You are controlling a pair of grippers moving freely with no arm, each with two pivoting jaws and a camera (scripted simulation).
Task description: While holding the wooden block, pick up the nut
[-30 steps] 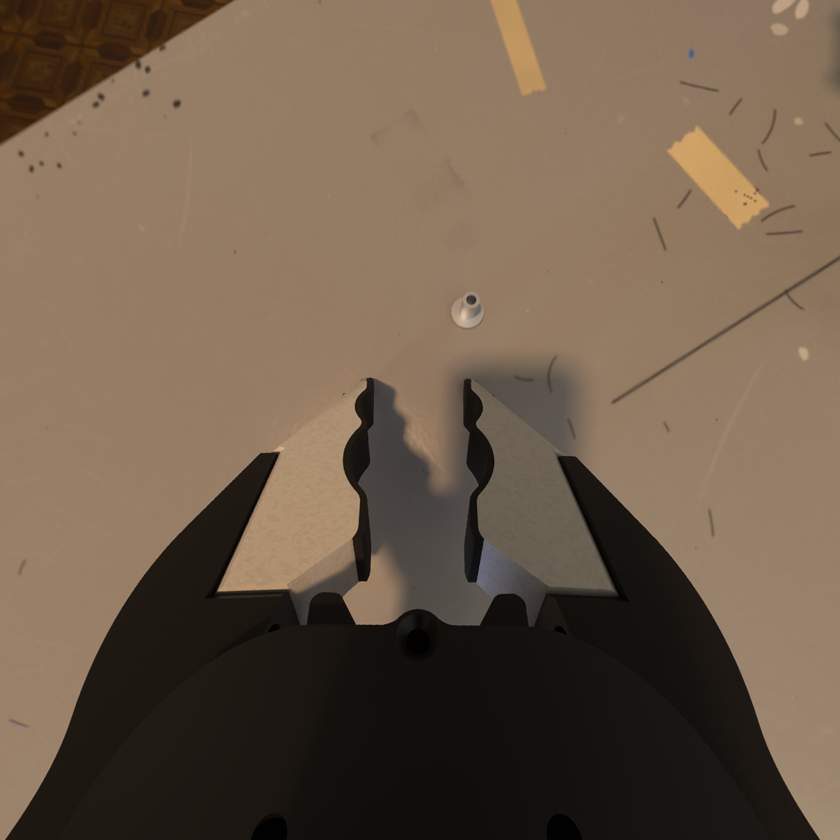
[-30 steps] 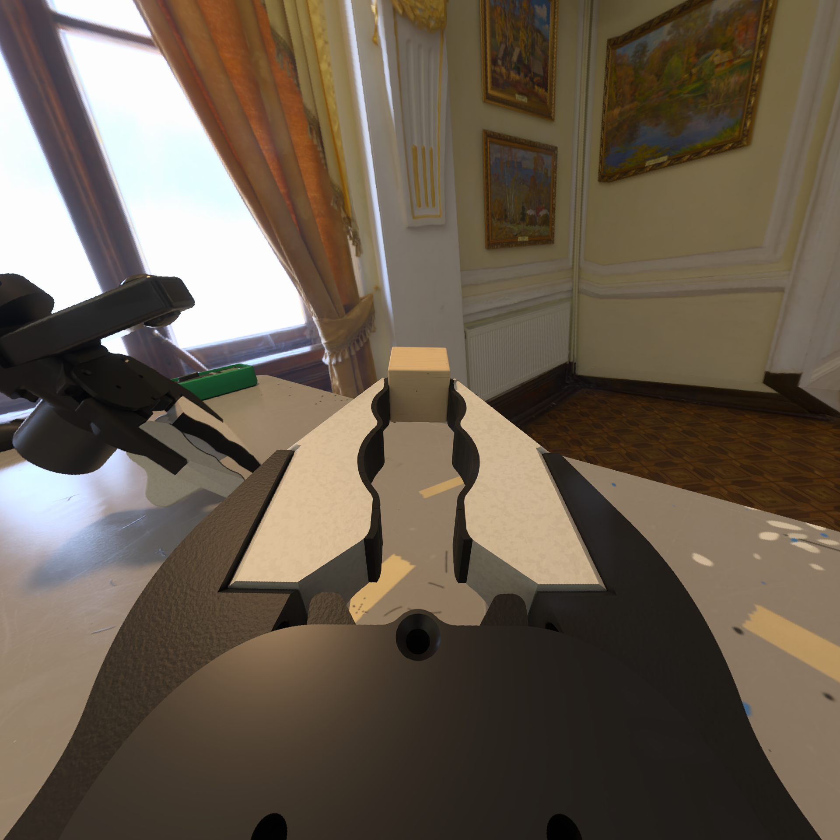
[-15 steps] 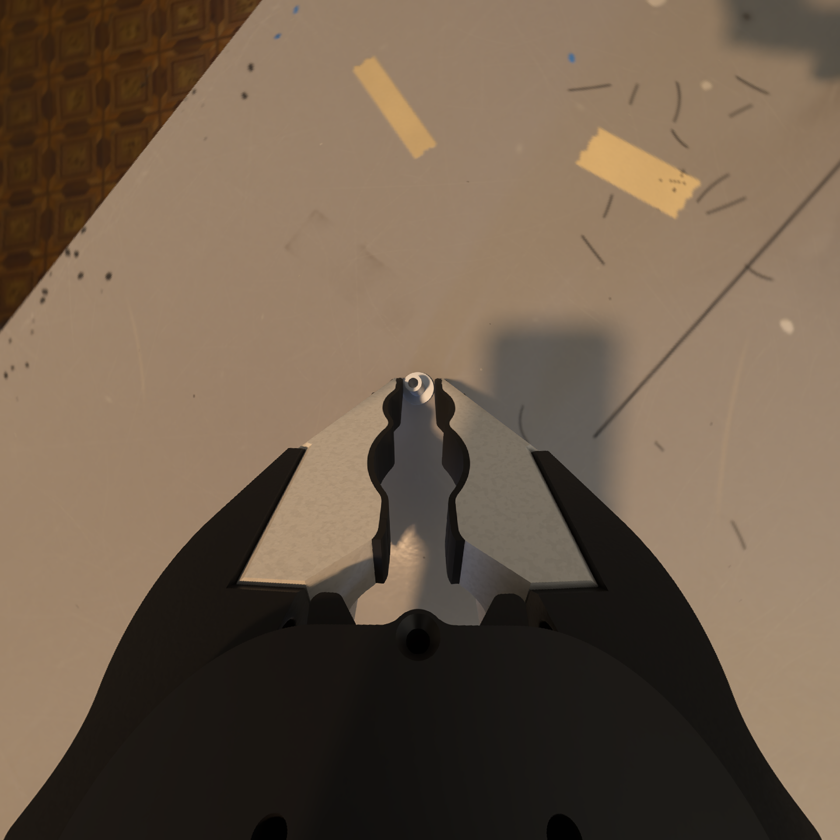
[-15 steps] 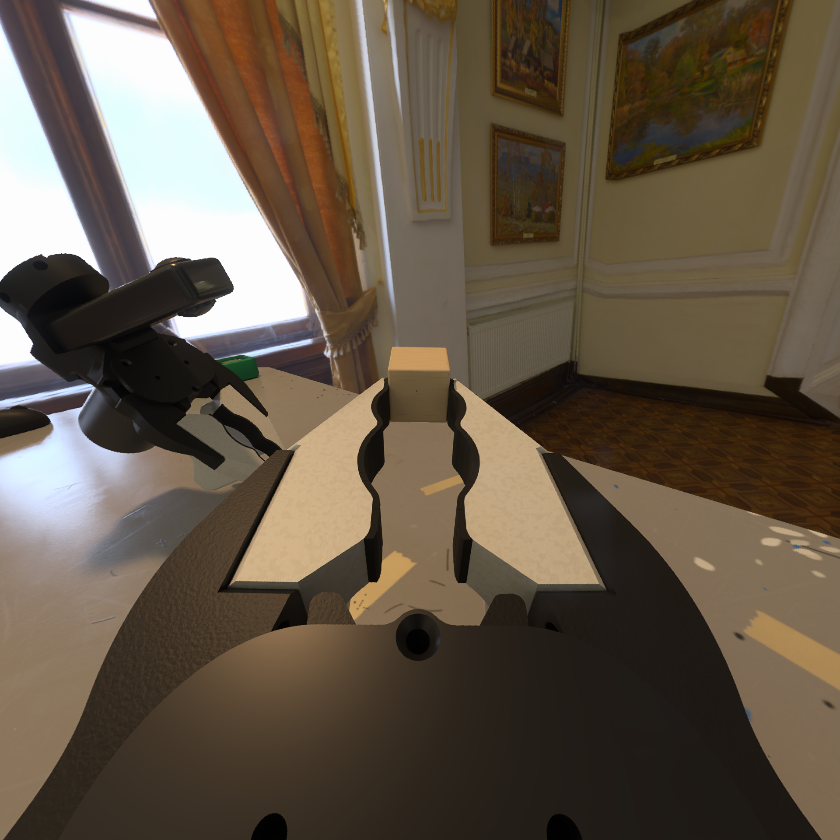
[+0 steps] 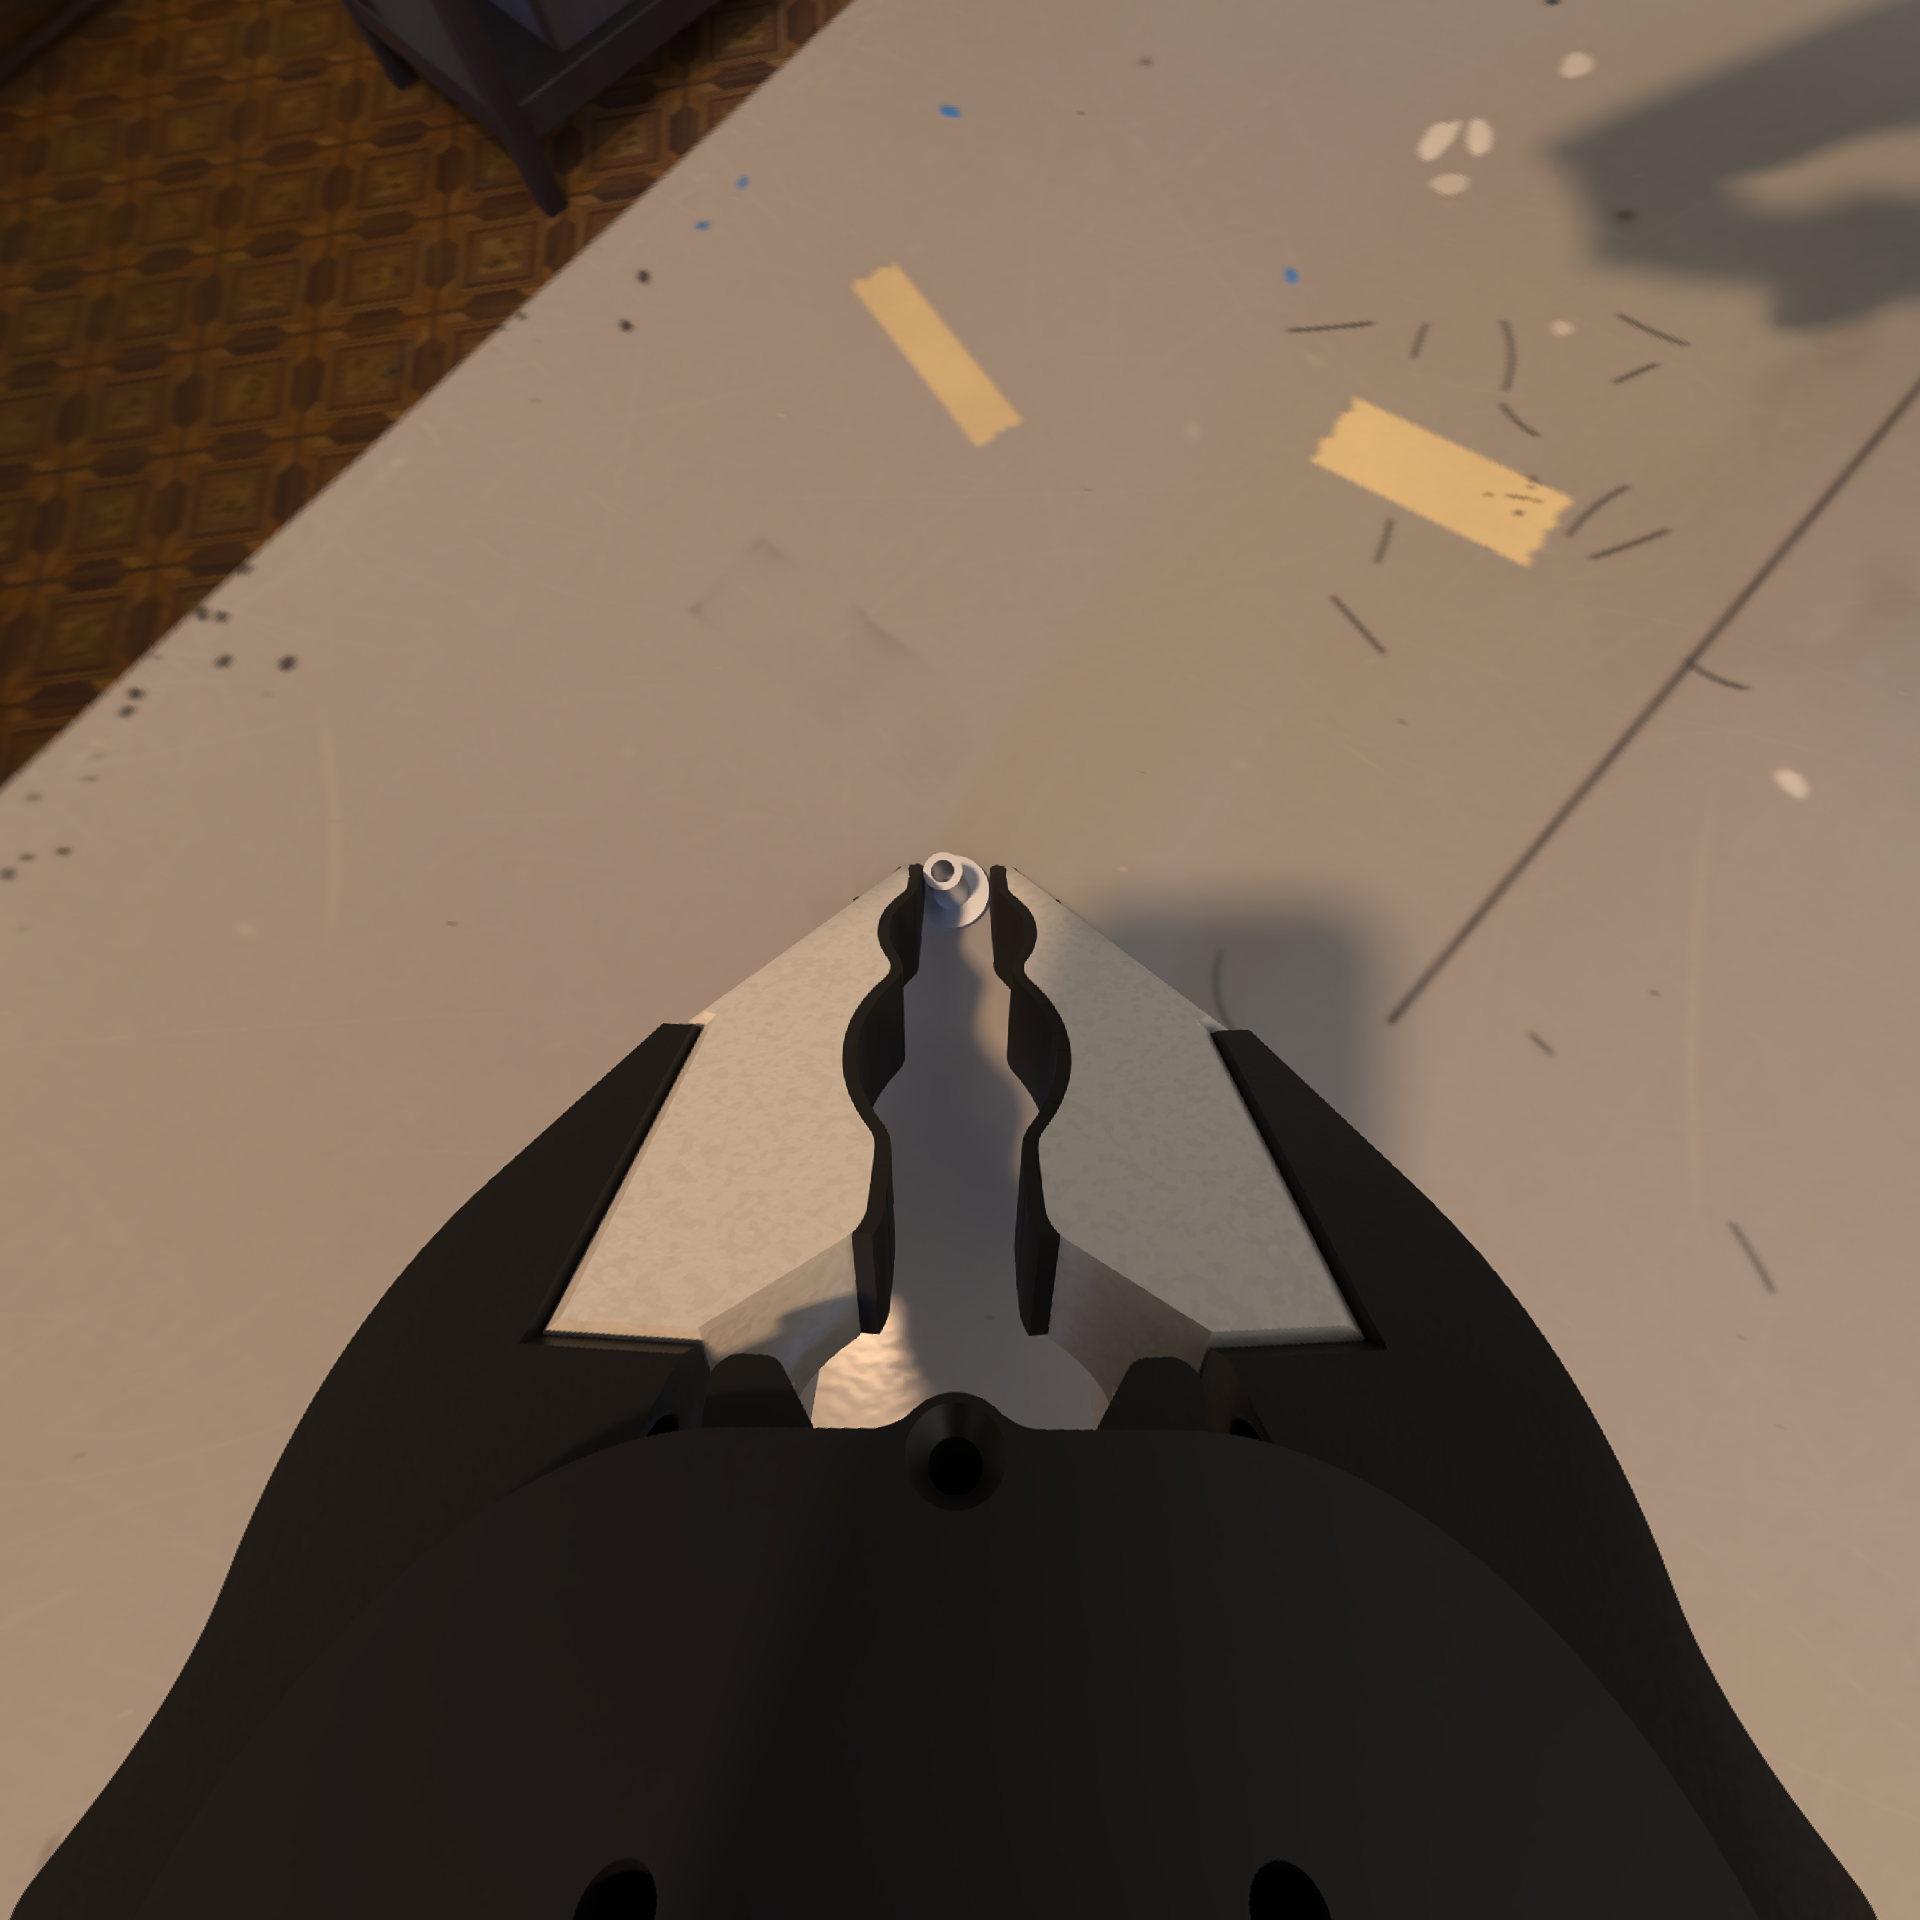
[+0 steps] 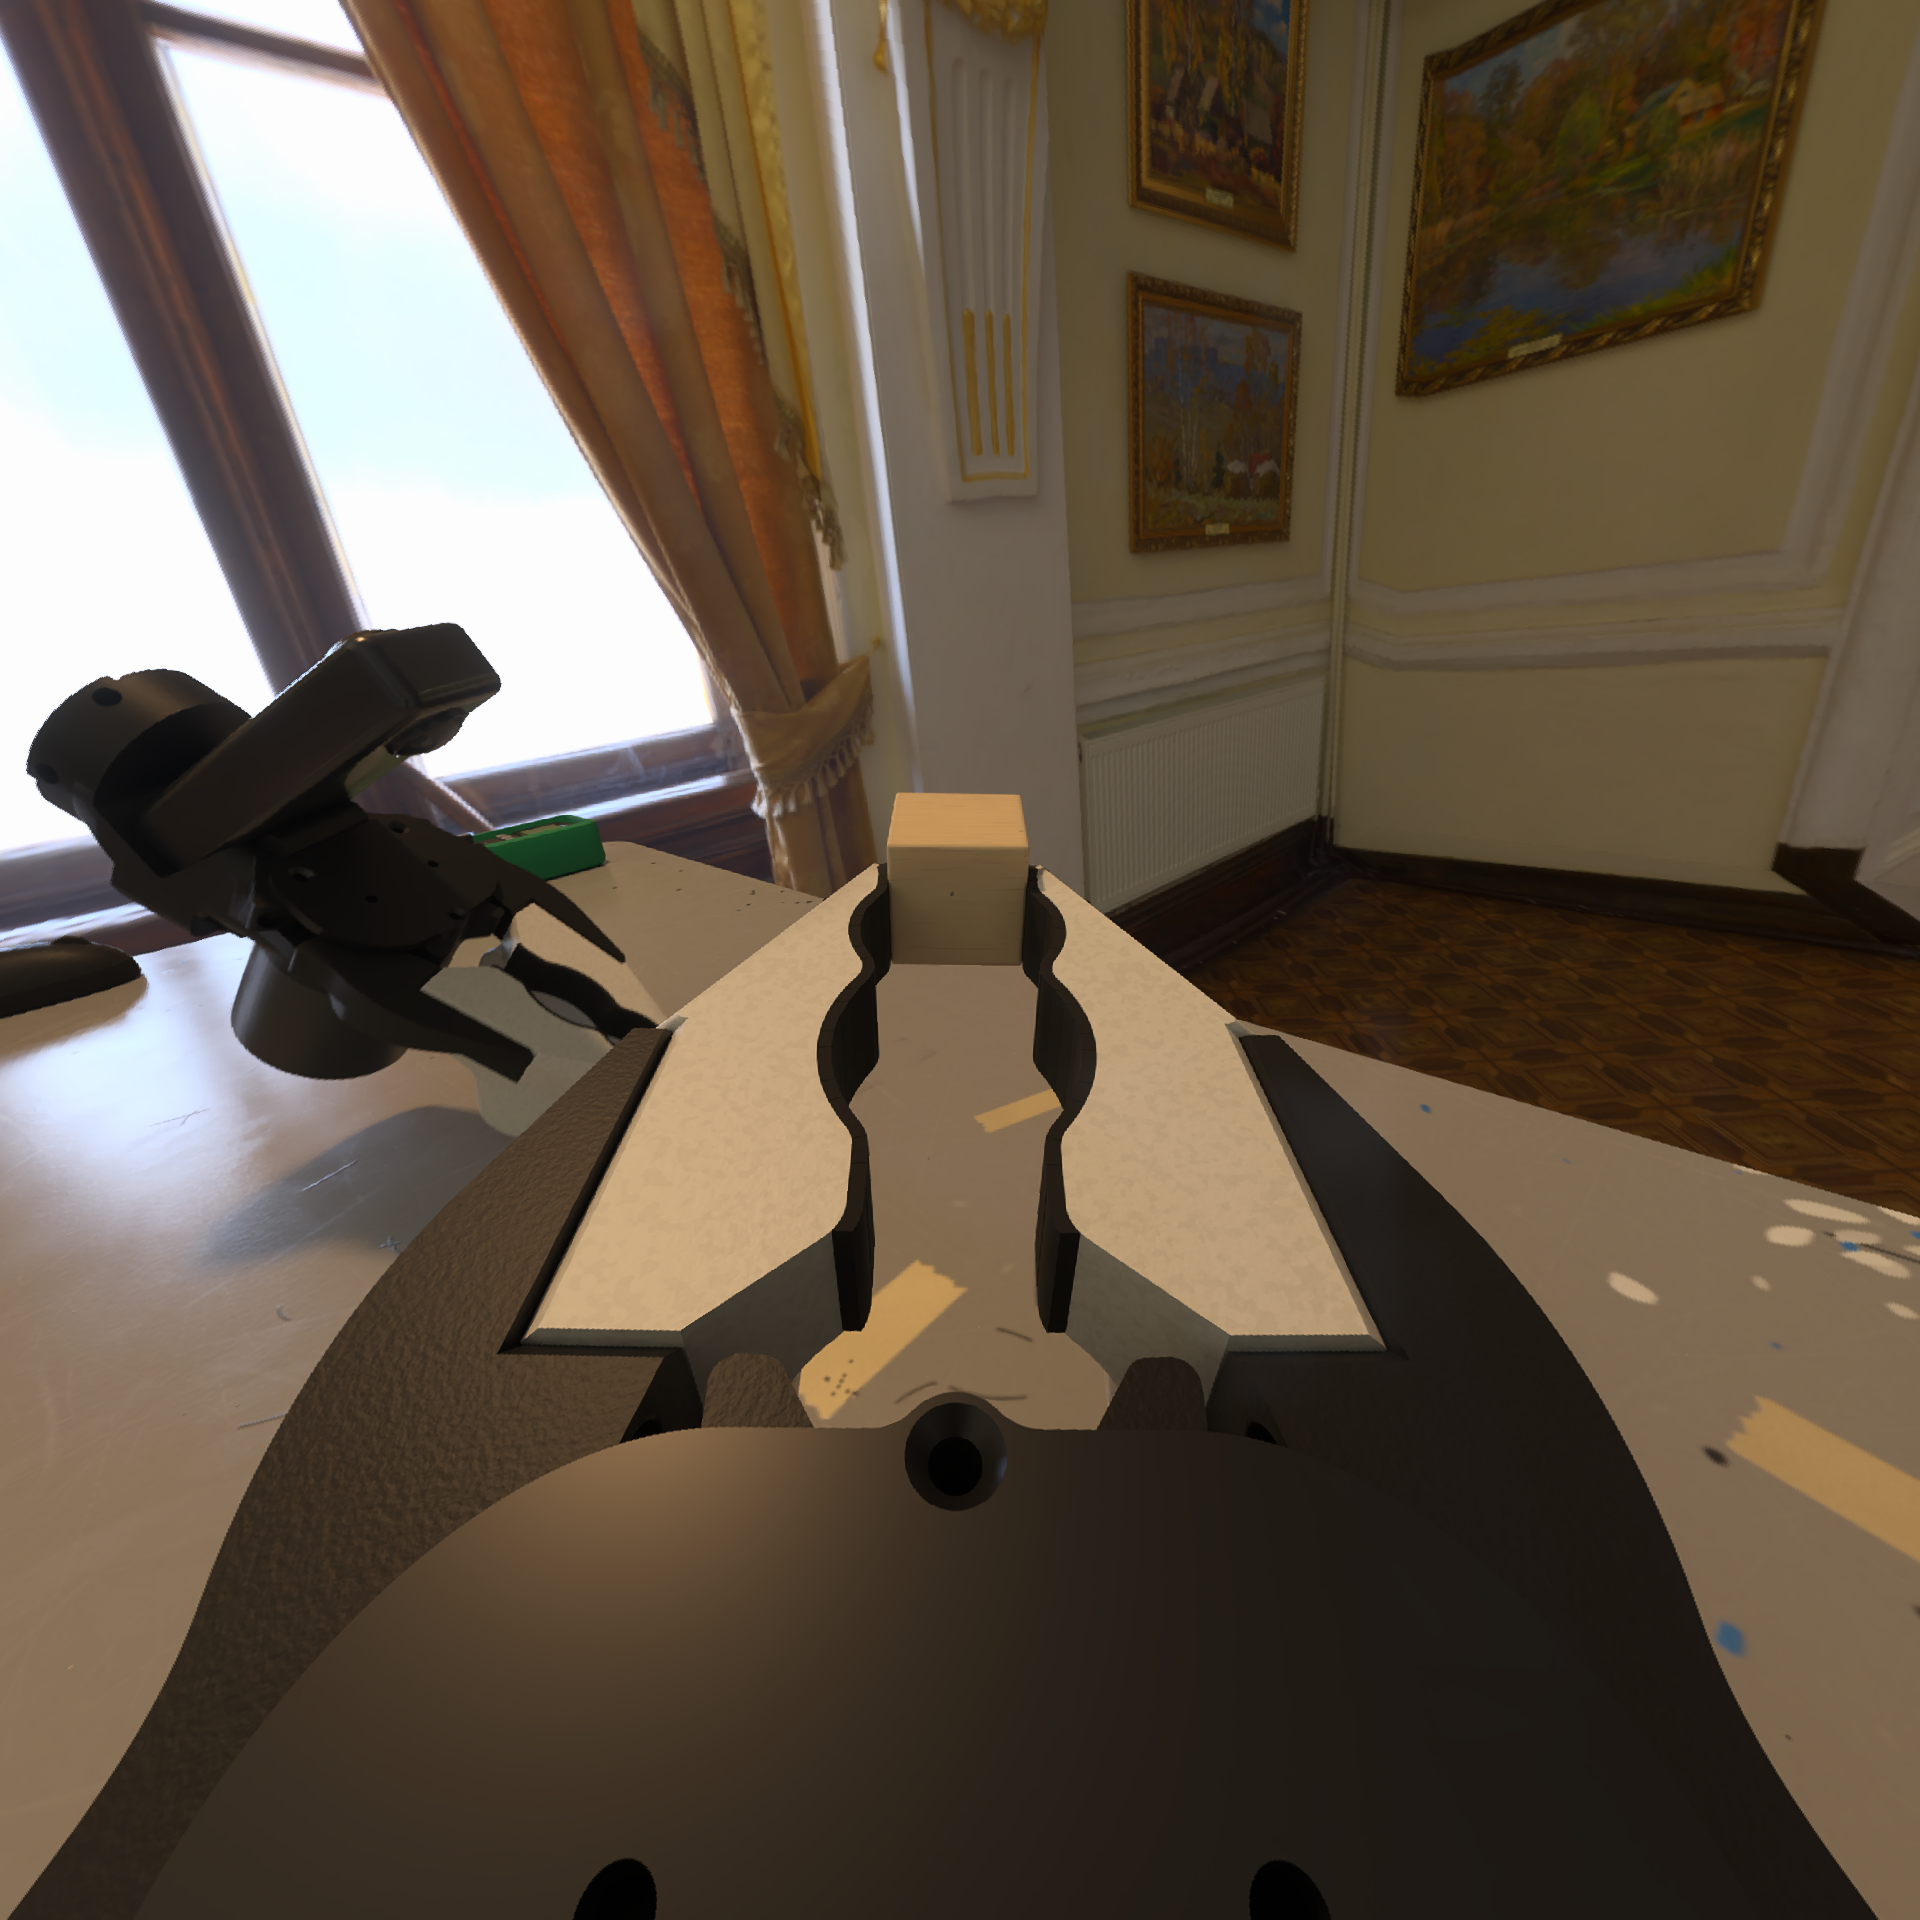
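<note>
Two black two-finger grippers with pale speckled finger plates work over one grey-beige table (image 5: pixel 520 935) scuffed with dark pen strokes and paint flecks. The left gripper (image 5: pixel 956 883) points down at the tabletop with its fingertips clamped on one small silver flanged metal nut (image 5: pixel 951 888), pinched at the very tips of the jaws and held above the table, well in from the table's long edge, which runs diagonally across the upper left. In the left wrist view two strips of tan masking tape (image 5: pixel 935 353) lie on the table beyond the nut; the farther one is nearer that long edge. The right gripper (image 6: pixel 956 883) is held level above the table, its fingertips closed against both sides of one pale wooden cube block (image 6: pixel 956 883), which sits between the tips. In the right wrist view the left gripper shows tilted downward at the left, and one green box-shaped object (image 6: pixel 540 844) rests near the table's far edge by the window. Three framed landscape paintings (image 6: pixel 1210 410) hang on the cream walls. No writing is legible.
</note>
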